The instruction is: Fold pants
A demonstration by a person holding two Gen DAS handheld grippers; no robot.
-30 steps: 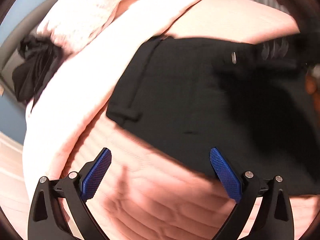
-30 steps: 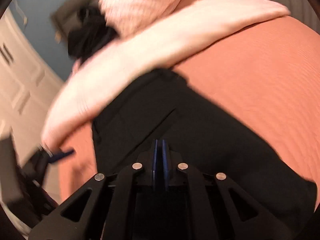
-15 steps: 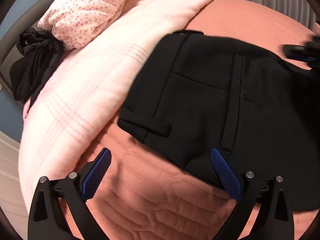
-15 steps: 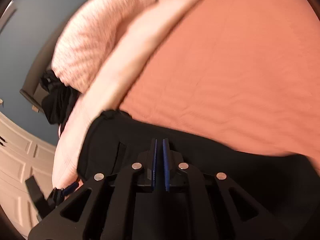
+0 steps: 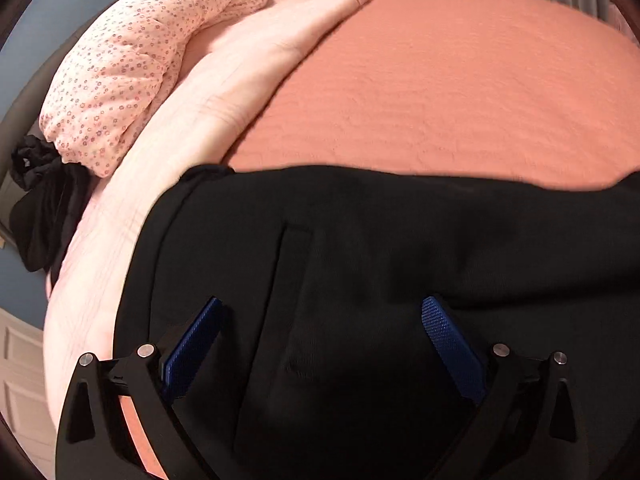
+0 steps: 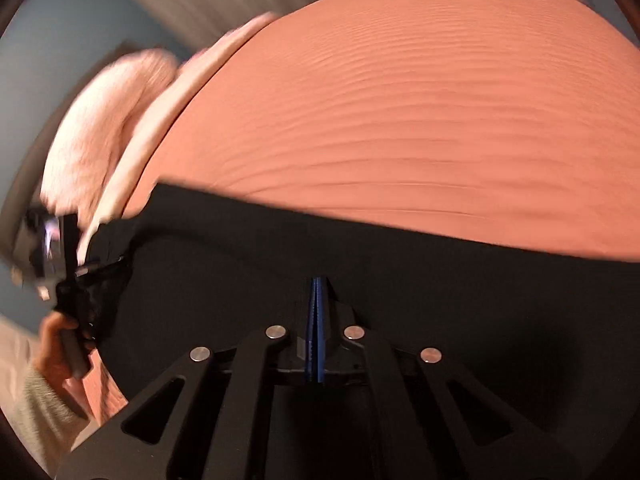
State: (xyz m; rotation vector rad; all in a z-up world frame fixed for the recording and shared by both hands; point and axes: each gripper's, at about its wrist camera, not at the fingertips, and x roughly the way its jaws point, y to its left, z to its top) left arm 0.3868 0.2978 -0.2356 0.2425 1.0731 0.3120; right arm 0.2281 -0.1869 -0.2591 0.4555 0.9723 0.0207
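Mid-fold on the bed (image 5: pixel 440 80) — right claw (image 6: pixel 316 320) pinches the pants (image 5: pixel 360 240); left claw (image 5: pixel 320 344) gapes over them. Next, I judge: lay the fold flat.

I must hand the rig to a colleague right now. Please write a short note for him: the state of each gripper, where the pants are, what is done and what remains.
Left gripper: open, jaws wide apart over the waist end of the black pants, holding nothing.
Right gripper: shut, blue pads together with black cloth all around them; whether cloth is pinched between them cannot be seen.
Pants: spread across the near part of the orange bedspread, one end beside the pale pink blanket and floral pillow.
Done: pants laid out on the bed; no finished fold is visible.
Left: grasp with the left gripper and make the folds.
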